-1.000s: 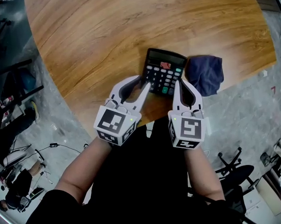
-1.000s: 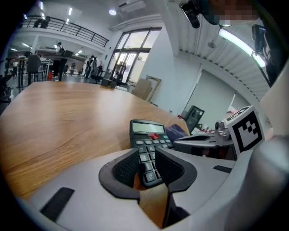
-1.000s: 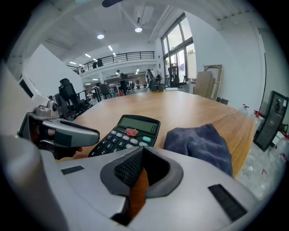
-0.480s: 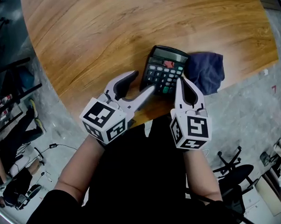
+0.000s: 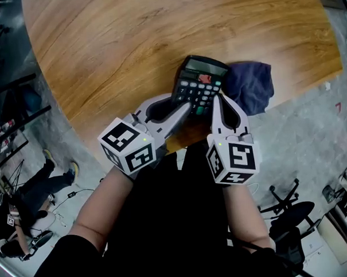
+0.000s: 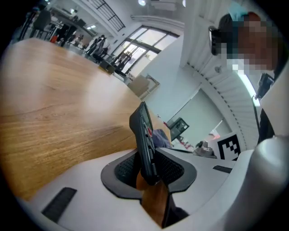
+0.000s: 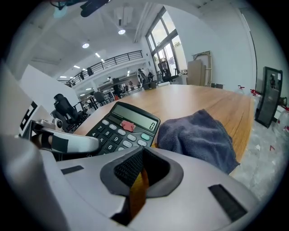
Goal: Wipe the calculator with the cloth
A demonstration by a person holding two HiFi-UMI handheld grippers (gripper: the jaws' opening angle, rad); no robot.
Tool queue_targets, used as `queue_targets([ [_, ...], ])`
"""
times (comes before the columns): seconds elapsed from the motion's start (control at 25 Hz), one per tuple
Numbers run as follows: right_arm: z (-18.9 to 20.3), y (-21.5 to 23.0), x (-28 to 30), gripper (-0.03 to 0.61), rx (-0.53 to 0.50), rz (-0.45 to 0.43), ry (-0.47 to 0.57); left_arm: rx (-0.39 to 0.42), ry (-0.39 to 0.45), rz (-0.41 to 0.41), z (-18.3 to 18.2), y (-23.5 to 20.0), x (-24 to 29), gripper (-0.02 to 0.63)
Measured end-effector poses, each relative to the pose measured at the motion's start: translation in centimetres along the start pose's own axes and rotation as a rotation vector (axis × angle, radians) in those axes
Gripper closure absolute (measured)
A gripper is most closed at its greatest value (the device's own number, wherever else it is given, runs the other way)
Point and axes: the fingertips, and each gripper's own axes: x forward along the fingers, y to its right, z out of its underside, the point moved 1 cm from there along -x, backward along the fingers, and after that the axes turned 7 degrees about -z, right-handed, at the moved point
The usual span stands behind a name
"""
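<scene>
A black calculator (image 5: pixel 198 84) lies near the front edge of the wooden table (image 5: pixel 129 45), display away from me. My left gripper (image 5: pixel 180 104) has just been closing and is shut on its near left edge. In the left gripper view the calculator (image 6: pixel 143 135) shows edge-on between the pads, at my left gripper (image 6: pixel 146 169). A dark blue cloth (image 5: pixel 250 87) lies crumpled right beside the calculator's right side. My right gripper (image 5: pixel 214 102) is shut and empty at the calculator's near right corner. The right gripper view looks over my right gripper (image 7: pixel 141 169) at the calculator (image 7: pixel 124 126) and cloth (image 7: pixel 196 135).
The table's curved front edge runs just under both grippers. Beyond it is grey floor with an office chair (image 5: pixel 287 207) at the lower right and people (image 5: pixel 19 225) at the lower left. Bare wood stretches behind the calculator.
My left gripper rolled, opened wide, then closed on the calculator's near left edge. The calculator shifted slightly left. My right gripper stayed shut in place.
</scene>
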Motion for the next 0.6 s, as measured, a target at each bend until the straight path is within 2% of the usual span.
queue_targets([
  [0.12,0.0,0.0,-0.2,0.563,-0.004,0.0,0.006,-0.06,0.015,0.023,0.1,-0.1,-0.1,0.52],
  [0.32,-1.1,0.5,-1.6,0.561,-0.041,0.022,0.04,-0.066,0.029,0.029,0.0,0.1,-0.1,0.528],
  [0.52,-2.7,2.9,-3.1,0.557,-0.112,0.086,0.052,-0.068,0.032,0.021,0.0,0.0,-0.1,0.529],
  [0.6,-3.1,3.9,-3.4,0.511,-0.127,0.097,0.045,-0.067,0.031,0.019,0.0,-0.1,-0.1,0.528],
])
